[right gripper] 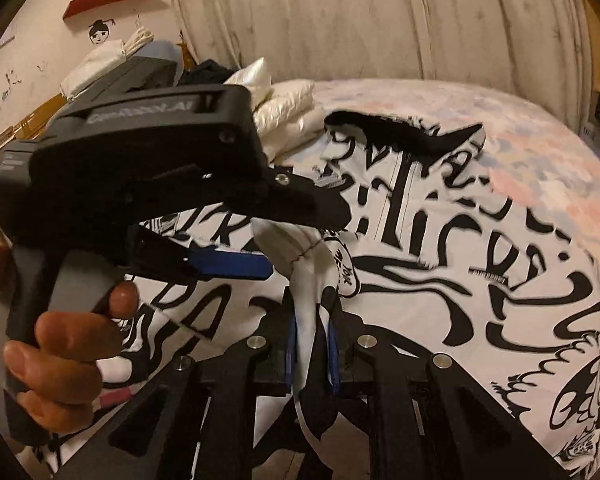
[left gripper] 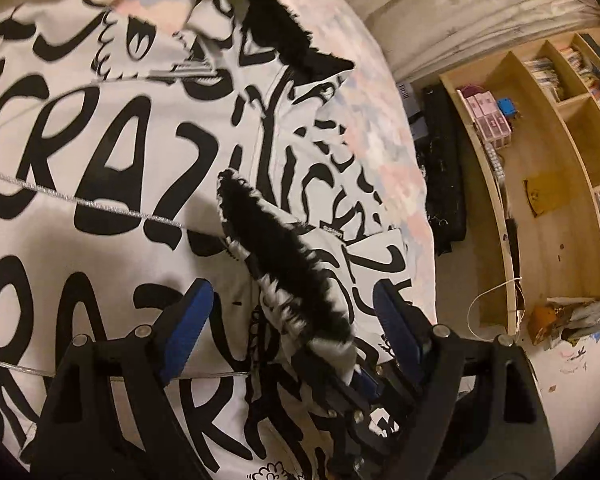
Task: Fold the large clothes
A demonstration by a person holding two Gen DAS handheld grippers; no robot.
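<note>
A large white jacket (left gripper: 100, 160) printed with black lettering lies spread on a bed (left gripper: 384, 128). Its black fur trim (left gripper: 284, 248) runs along one raised edge. In the left wrist view my left gripper (left gripper: 292, 320) is open, with wide blue pads (left gripper: 188, 320) on either side of that furry edge and not touching it. My right gripper (left gripper: 364, 380) comes in from below and pinches the edge. In the right wrist view my right gripper (right gripper: 312, 340) is shut on a bunched white fold of the jacket (right gripper: 440, 280). A hand (right gripper: 60, 340) holds my left gripper (right gripper: 304, 240) just above it, open.
The bed has a pastel patchwork cover (right gripper: 540, 160) and white pillows (right gripper: 284, 108) at its head. Wooden shelves (left gripper: 540, 160) with books stand to the right across a strip of floor. A long black bag (left gripper: 444, 160) lies beside the bed. A curtain (right gripper: 380, 20) hangs behind.
</note>
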